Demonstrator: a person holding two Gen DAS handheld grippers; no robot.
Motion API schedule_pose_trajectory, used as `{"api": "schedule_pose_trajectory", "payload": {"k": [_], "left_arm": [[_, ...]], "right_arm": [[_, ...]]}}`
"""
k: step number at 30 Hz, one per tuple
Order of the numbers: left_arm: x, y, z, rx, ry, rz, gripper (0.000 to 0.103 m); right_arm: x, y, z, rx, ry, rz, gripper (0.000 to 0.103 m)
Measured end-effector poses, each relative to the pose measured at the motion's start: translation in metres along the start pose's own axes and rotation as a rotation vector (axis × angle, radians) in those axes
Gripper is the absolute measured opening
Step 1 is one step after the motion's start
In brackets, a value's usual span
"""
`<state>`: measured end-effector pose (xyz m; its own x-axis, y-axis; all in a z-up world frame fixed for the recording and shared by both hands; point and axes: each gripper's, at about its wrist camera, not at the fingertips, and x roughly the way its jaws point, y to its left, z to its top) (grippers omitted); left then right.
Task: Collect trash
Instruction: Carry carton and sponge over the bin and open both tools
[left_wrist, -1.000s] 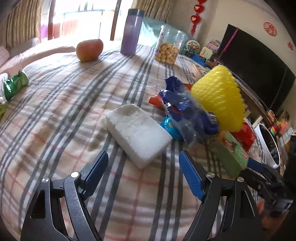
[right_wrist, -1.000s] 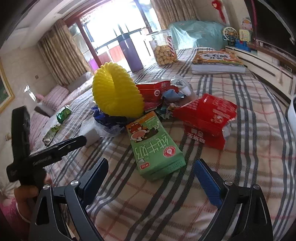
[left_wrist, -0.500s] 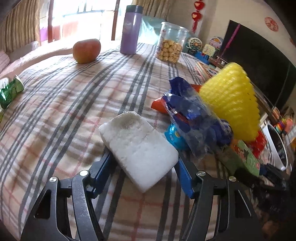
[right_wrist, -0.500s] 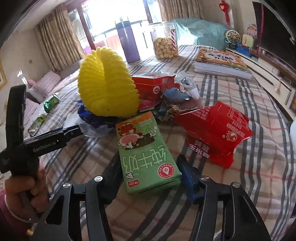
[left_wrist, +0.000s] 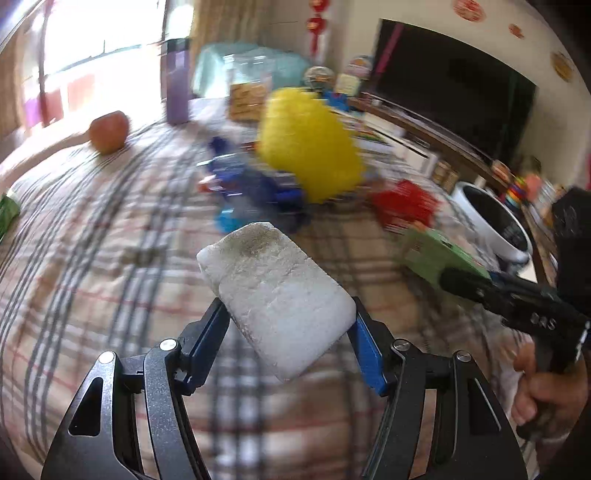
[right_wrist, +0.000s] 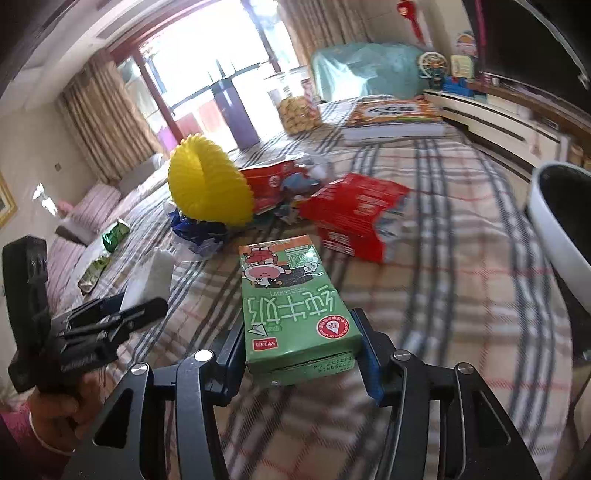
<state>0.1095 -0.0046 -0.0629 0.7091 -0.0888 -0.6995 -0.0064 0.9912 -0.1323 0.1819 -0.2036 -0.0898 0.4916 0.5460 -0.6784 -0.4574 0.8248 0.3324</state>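
Both grippers have closed on trash and lifted it off the plaid surface.
Left gripper fingers clamp the white foam block, frame centre; right gripper fingers, just closing, clamp the green milk carton, lower centre.

Left wrist view: low and close over the plaid tablecloth, looking forward and down along its own fingers, facing the black TV wall; window at upper left. Blurred.

Right wrist view: also low and close above the cloth, angled down along its fingers, facing more toward the bright window and curtains; sharper.

Shared ground: the yellow ribbed ball mid-table, red wrappers, purple bottle and white bin at the right edge. Each view catches the other gripper: right gripper at the right margin of the left view, left gripper at the left margin of the right view
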Motion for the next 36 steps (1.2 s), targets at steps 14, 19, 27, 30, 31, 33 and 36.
{"api": "schedule_pose_trajectory", "payload": {"k": [14,19,27,30,31,33,36], "left_arm": [[0.009,-0.087,0.008,0.183,0.010,-0.159,0.065],[0.019,-0.105,0.015,0.212,0.016,-0.193,0.065],[0.030,-0.129,0.024,0.251,0.020,-0.230,0.065],[0.033,-0.135,0.029,0.258,0.020,-0.243,0.065],[0.034,-0.138,0.030,0.261,0.019,-0.247,0.065],[0.035,-0.142,0.032,0.267,0.018,-0.255,0.065],[0.039,-0.152,0.038,0.277,0.015,-0.267,0.065]], "right_arm": [[-0.057,-0.058,-0.016,0.138,-0.083,-0.086,0.052],[-0.072,-0.075,-0.019,0.166,-0.107,-0.118,0.052],[-0.090,-0.094,-0.020,0.198,-0.143,-0.152,0.052],[-0.097,-0.101,-0.019,0.208,-0.155,-0.165,0.052],[-0.099,-0.104,-0.019,0.211,-0.158,-0.167,0.052],[-0.102,-0.109,-0.018,0.217,-0.163,-0.173,0.052],[-0.107,-0.116,-0.017,0.227,-0.172,-0.185,0.052]]}}
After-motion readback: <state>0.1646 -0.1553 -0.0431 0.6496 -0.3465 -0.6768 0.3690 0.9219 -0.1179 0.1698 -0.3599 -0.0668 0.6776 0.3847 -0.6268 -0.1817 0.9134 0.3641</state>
